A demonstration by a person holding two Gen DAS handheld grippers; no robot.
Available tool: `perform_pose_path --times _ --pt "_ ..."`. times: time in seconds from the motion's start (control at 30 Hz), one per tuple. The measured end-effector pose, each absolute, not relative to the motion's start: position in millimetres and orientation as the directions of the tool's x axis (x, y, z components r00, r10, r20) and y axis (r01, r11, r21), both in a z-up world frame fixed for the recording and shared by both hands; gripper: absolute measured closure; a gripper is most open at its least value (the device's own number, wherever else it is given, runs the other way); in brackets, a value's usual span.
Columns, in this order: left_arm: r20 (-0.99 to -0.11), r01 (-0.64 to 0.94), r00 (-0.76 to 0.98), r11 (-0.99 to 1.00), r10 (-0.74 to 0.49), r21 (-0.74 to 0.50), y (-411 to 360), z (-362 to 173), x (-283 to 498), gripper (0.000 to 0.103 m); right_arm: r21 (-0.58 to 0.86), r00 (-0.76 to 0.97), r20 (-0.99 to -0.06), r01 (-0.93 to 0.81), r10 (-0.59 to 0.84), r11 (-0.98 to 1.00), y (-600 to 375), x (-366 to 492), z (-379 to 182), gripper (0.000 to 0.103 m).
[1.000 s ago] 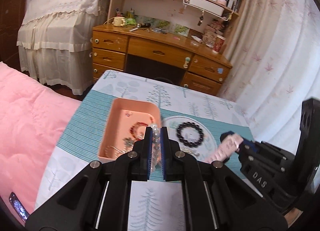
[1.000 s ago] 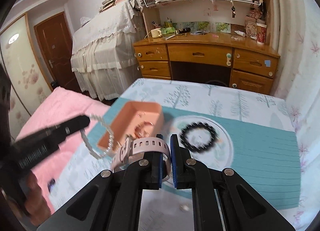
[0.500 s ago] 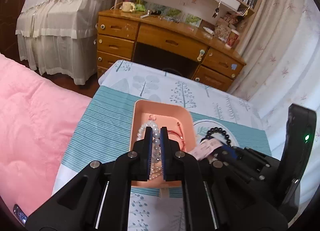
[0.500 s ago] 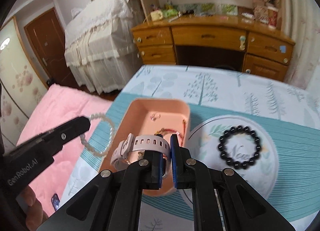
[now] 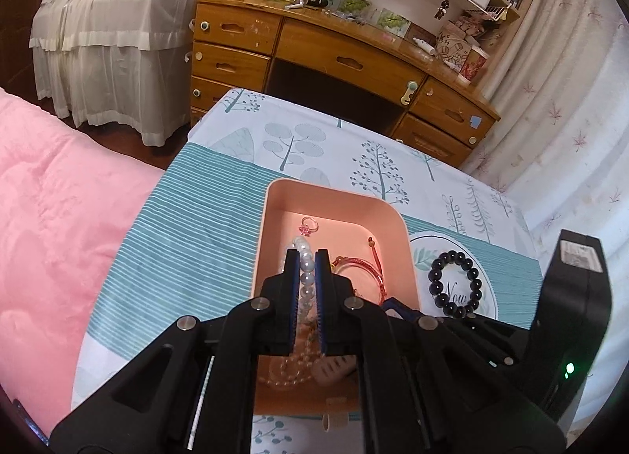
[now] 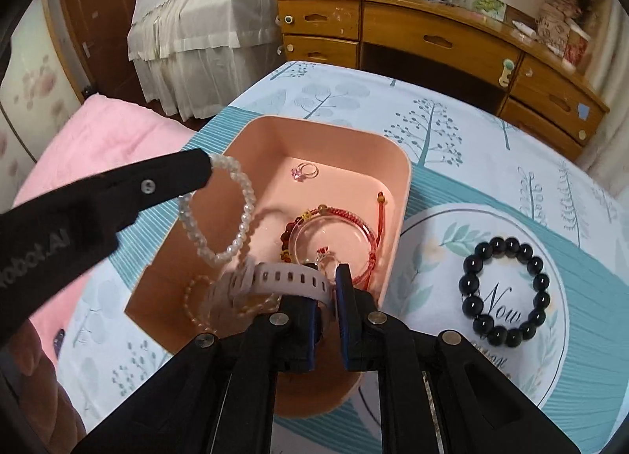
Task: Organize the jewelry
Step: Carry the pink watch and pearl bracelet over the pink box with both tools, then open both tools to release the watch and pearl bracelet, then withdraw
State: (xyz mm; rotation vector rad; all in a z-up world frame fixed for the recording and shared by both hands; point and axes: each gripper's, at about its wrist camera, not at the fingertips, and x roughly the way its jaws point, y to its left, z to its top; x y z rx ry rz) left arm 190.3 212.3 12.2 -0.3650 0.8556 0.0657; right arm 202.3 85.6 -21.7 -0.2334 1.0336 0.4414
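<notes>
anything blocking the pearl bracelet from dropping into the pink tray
Nothing visible. The pearl bracelet hangs from the left gripper over the open pink tray; only other jewelry lies below, and the watch strap sits beside it.

Both grippers angled downward, each with its jaws nearly together on a band.

The left gripper points steeply down, its jaws almost closed with a white bead bracelet pinched between the blue pads; the loop hangs free below the tips. The right gripper tilts down more steeply, its jaws having just eased open slightly, with the pale watch strap still between the pads and curving off to the left of them. In the right wrist view the left gripper reaches in from the left edge, and part of a hand shows behind it in the lower-left corner.
</notes>
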Motion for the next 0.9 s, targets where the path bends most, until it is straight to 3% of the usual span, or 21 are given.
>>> perform_pose_path --times 0.13,0.17,0.23,0.47,0.63,0.8,0.9 --pt "-0.747 -0.199 0.659 0.937 -0.089 -0.288 209.3 8.0 196.0 0.098 -0.028 0.475 -0.85 -0.47 0.226 0.882 89.7 202.7 -18.6 0.083" --pt "-0.745 -0.2 0.661 0.936 -0.091 -0.291 209.5 7.3 197.4 0.098 -0.042 0.487 -0.846 -0.468 0.218 0.882 90.2 202.2 -16.3 0.074" --pt "-0.742 -0.202 0.663 0.932 -0.097 -0.302 210.5 6.4 198.9 0.098 -0.049 0.506 -0.832 -0.477 0.228 0.878 90.1 200.0 -11.4 0.067" --pt "-0.74 -0.204 0.664 0.925 -0.11 -0.321 213.0 3.2 201.2 0.098 -0.074 0.562 -0.798 -0.446 0.215 0.892 85.2 200.8 4.3 0.066" --pt "-0.743 -0.198 0.654 0.916 -0.142 -0.349 215.4 2.9 200.8 0.097 -0.173 0.601 -0.784 -0.449 0.153 0.877 90.8 198.7 4.5 0.064" --pt "-0.745 -0.198 0.651 0.914 -0.148 -0.354 216.9 5.3 195.9 0.097 -0.204 0.621 -0.768 -0.469 0.157 0.859 92.5 189.9 7.6 0.04" --pt "-0.744 -0.198 0.653 0.918 -0.138 -0.344 215.5 7.1 189.4 0.097 -0.206 0.624 -0.764 -0.477 0.164 0.854 89.6 185.7 9.9 0.039"
